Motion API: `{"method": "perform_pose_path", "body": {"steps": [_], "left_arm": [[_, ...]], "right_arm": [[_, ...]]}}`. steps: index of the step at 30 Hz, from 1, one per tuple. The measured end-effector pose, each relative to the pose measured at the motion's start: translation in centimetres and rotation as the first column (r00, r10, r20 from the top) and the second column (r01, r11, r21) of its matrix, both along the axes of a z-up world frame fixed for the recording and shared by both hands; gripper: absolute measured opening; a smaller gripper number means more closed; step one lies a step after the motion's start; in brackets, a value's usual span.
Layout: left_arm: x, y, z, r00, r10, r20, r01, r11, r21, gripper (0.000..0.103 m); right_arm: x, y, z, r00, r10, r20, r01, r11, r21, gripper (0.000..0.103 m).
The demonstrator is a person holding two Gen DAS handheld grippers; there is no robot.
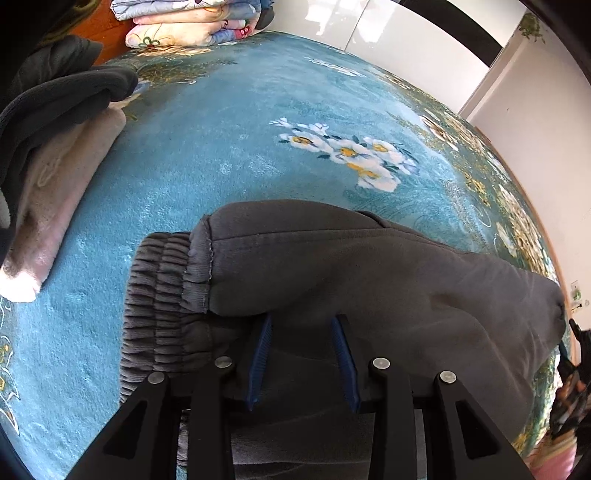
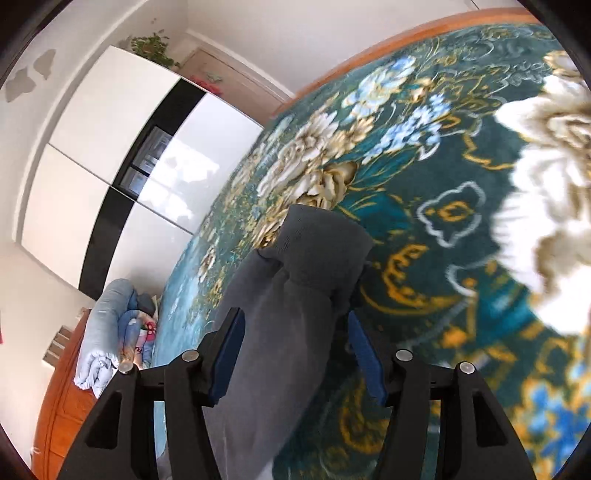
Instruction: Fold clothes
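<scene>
Dark grey sweatpants (image 1: 369, 266) lie folded on the blue floral blanket (image 1: 221, 147), with the ribbed elastic waistband (image 1: 162, 295) at the left. My left gripper (image 1: 301, 321) is open, its blue pads (image 1: 260, 354) under the edge of the top fabric layer. In the right wrist view a grey pant leg with a ribbed cuff (image 2: 317, 251) runs between the fingers of my right gripper (image 2: 295, 321). Its jaws stand open on either side of the leg, the blue pads (image 2: 227, 354) apart from the cloth.
A stack of dark and pink folded clothes (image 1: 55, 155) lies at the left of the blanket. Folded quilts (image 1: 184, 26) sit at the far end of the bed. White wardrobe doors (image 2: 110, 147) stand beyond. The wooden bed frame (image 2: 62, 398) shows at lower left.
</scene>
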State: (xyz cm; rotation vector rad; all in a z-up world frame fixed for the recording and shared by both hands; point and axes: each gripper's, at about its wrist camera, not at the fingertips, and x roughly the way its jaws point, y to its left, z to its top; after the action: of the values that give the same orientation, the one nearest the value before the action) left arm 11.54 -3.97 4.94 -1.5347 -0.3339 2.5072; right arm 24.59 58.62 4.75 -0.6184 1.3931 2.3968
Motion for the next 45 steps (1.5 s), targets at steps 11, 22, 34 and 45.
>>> {"method": "perform_pose_path", "body": {"steps": [11, 22, 34, 45], "left_arm": [[0.0, 1.0, -0.2, 0.999, -0.023, -0.029, 0.021, 0.998, -0.063, 0.043], [0.0, 1.1, -0.2, 0.999, -0.031, -0.031, 0.029, 0.998, -0.058, 0.047], [0.1, 1.2, -0.2, 0.999, -0.03, -0.032, 0.028, 0.998, -0.063, 0.049], [0.2, 1.5, -0.2, 0.999, -0.039, -0.038, 0.036, 0.997, -0.064, 0.054]], "right_arm": [[-2.0, 0.6, 0.8, 0.958, 0.058, -0.281, -0.075, 0.996, -0.048, 0.007], [-1.3, 2.2, -4.3, 0.99, 0.008, -0.144, -0.037, 0.979, -0.201, 0.011], [0.9, 2.8, -3.6, 0.995, -0.091, -0.049, 0.08, 0.978, -0.192, 0.051], [-2.5, 2.2, -4.5, 0.998, -0.045, -0.038, 0.038, 0.985, -0.171, 0.053]]}}
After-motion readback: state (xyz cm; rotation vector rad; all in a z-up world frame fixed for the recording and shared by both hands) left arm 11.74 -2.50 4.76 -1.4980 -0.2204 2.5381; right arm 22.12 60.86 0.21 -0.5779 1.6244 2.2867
